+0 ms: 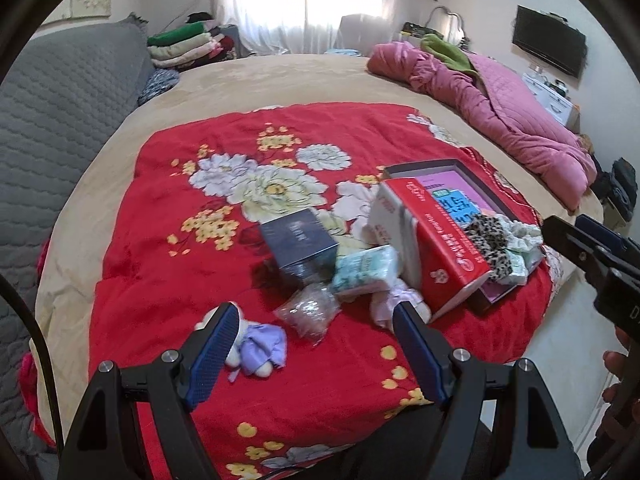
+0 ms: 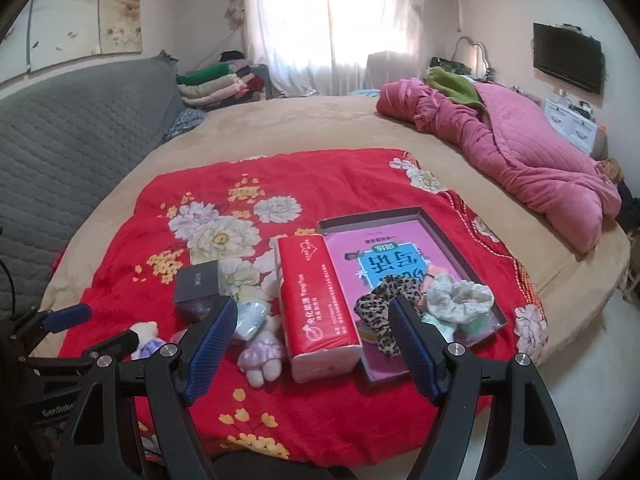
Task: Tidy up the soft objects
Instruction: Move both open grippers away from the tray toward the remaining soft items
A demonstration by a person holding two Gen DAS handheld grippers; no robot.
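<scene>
On a red floral blanket (image 1: 168, 264) lies a cluster: a small plush doll in a purple dress (image 1: 256, 350), a clear plastic bag (image 1: 310, 312), a pale blue tissue pack (image 1: 366, 268), a dark box (image 1: 298, 242) and a red tissue pack (image 1: 436, 240). My left gripper (image 1: 314, 312) hovers open over the bag, holding nothing. A shallow dark tray (image 2: 372, 214) holds a pink book, a leopard scrunchie (image 2: 380, 308) and a white lace scrunchie (image 2: 456, 296). My right gripper (image 2: 312, 304) stands open above the red tissue pack (image 2: 316, 300), beside a second purple plush (image 2: 262, 356).
The blanket lies on a round beige bed (image 2: 304, 128). A pink quilt (image 2: 520, 148) is bunched at the far right. A grey quilted headboard (image 1: 60, 120) runs along the left, with folded blankets (image 1: 184, 46) behind. The bed's near edge drops to the floor at right.
</scene>
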